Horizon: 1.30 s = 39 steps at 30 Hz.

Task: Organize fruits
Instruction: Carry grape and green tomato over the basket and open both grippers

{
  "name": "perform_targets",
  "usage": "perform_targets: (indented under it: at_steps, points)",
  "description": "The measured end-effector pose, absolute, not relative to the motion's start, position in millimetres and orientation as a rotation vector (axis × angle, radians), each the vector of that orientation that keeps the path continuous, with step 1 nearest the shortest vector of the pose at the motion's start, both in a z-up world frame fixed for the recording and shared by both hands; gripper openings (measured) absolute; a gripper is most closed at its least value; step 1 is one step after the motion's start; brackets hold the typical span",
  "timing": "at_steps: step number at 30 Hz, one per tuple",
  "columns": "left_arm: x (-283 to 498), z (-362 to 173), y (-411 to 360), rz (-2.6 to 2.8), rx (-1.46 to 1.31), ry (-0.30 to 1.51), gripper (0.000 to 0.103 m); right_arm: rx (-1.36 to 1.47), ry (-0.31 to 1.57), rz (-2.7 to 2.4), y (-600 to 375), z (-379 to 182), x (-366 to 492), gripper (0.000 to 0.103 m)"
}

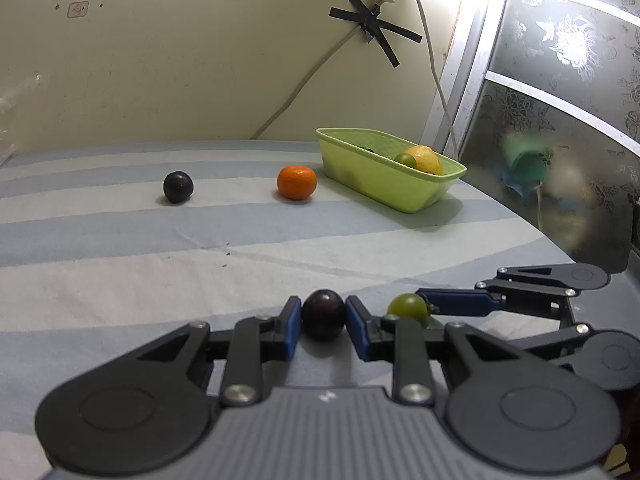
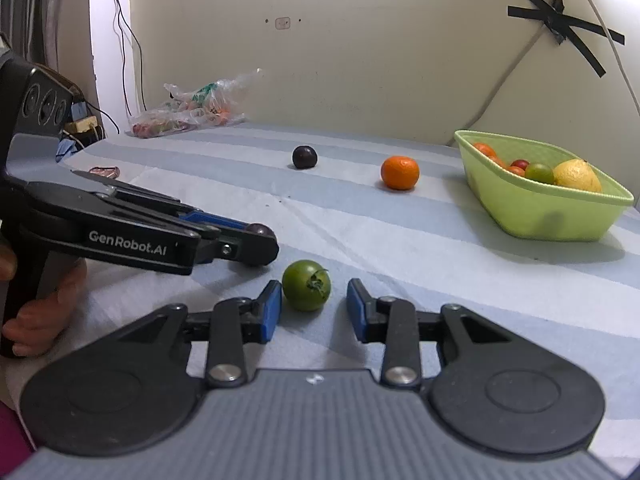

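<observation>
Striped blue-and-white cloth covers the work surface below a cream wall bearing crossed black tape. Left gripper: pads closed against a dark plum resting on the cloth. Right gripper: jaws spread around a green tomato, left pad just beside it. At 12 o'clock lie a second plum and a mandarin; at 2 o'clock, a green basket holding a lemon. A plastic bag lies at 11 o'clock.
</observation>
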<state>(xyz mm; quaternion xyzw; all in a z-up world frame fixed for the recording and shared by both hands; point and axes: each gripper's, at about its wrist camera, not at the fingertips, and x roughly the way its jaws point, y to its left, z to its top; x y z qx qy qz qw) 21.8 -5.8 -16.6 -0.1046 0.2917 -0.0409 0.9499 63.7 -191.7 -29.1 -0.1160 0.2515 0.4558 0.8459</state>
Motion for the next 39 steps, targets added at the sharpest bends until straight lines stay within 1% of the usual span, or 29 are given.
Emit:
perform_targets:
  at_steps: [5,6,7,8,11,14,17,23,28,33,35,36,37,39]
  points:
    - [21.0,-17.2,-6.4,-0.080,-0.198,0.590,0.025,-0.273,0.514,0.952,-192.2,-28.6,56.3,0.037]
    - [21.1,-17.1,-6.4,-0.080,-0.198,0.590,0.025,-0.274,0.513,0.955,-192.3,-28.5,56.0,0.035]
    - [20.9,-17.2,-6.8,-0.079,-0.199,0.590,0.025,-0.274,0.513,0.959,-192.5,-28.5,55.2,0.029]
    - [20.9,-17.4,-6.6,-0.079,-0.199,0.589,0.025,-0.272,0.513,0.967,-192.4,-28.3,55.1,0.027]
    - [23.5,-17.4,-5.7,-0.084,-0.211,0.595,0.025,-0.235,0.527,0.975,-195.8,-27.2,58.9,0.027]
    - [37.3,-14.6,2.0,-0.140,-0.303,0.611,0.025,-0.127,0.570,0.988,-205.8,-23.7,74.5,0.027]
    - [64.1,-1.1,4.8,-0.185,-0.360,0.603,0.025,-0.059,0.554,0.947,-218.5,-13.9,95.6,0.027]
    - [152.2,43.8,-10.2,-0.259,-0.369,0.546,0.025,-0.018,0.397,0.762,-241.7,17.3,146.6,0.027]
    - [235.2,44.8,-32.3,-0.259,-0.403,0.601,0.025,-0.015,0.390,0.653,-243.4,15.1,195.5,0.027]
    - [284.7,27.9,-50.0,-0.215,-0.371,0.650,0.025,-0.028,0.395,0.631,-242.5,2.4,205.7,0.029]
    - [297.2,20.0,-53.9,-0.210,-0.363,0.674,0.025,-0.038,0.387,0.620,-240.7,2.7,205.7,0.032]
    - [303.3,16.6,-56.2,-0.205,-0.358,0.685,0.030,-0.033,0.378,0.619,-243.4,3.6,205.7,0.034]
    - [308.6,14.1,-57.8,-0.202,-0.353,0.687,0.031,-0.029,0.372,0.618,-246.1,4.1,205.5,0.039]
    - [310.3,13.4,-61.8,-0.195,-0.340,0.677,0.038,-0.019,0.351,0.604,-250.7,7.4,204.2,0.043]
